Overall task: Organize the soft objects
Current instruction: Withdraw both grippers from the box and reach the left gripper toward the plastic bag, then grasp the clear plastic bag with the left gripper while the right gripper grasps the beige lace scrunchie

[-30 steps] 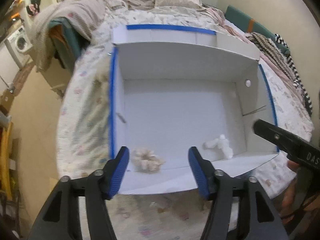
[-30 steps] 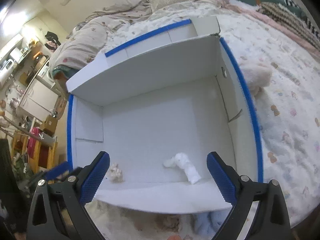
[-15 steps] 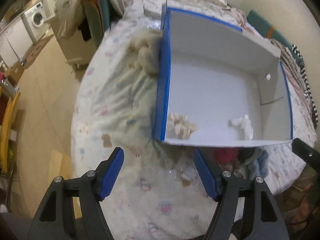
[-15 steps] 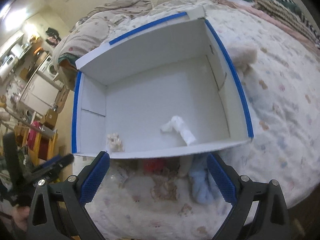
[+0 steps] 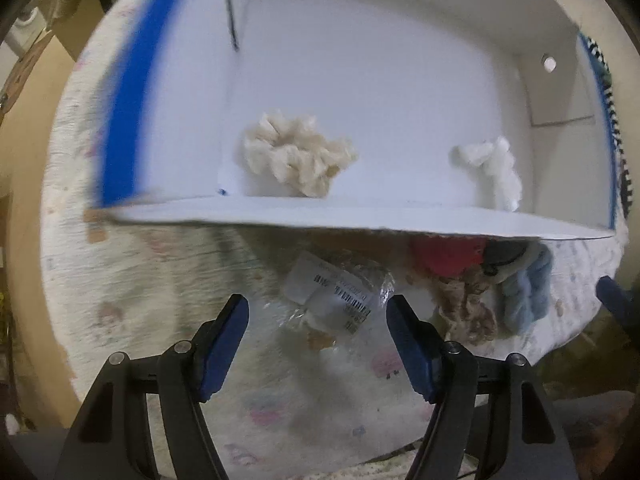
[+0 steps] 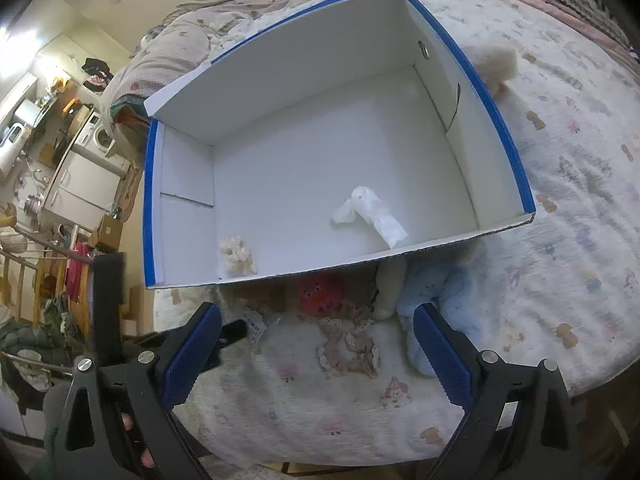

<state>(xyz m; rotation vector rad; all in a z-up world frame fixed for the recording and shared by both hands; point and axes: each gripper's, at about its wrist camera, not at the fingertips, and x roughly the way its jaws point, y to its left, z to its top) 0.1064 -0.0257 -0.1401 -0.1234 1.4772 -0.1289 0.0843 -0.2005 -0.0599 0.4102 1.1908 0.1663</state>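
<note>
My left tool (image 5: 318, 320) gapes over a wrapped packet (image 5: 336, 292) (bed, beside box (image 6: 508, 152)); right tool (image 6: 316, 344) released too.

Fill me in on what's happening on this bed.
A person with a gripper in each hand is sorting soft items into a white box on the bed. A cream scrunchie and a white fluffy piece already lie inside. The left gripper hangs open over a plastic-wrapped packet in front of the box. The right gripper is open and empty above a lace scrunchie, near a red plush and a blue plush.
</note>
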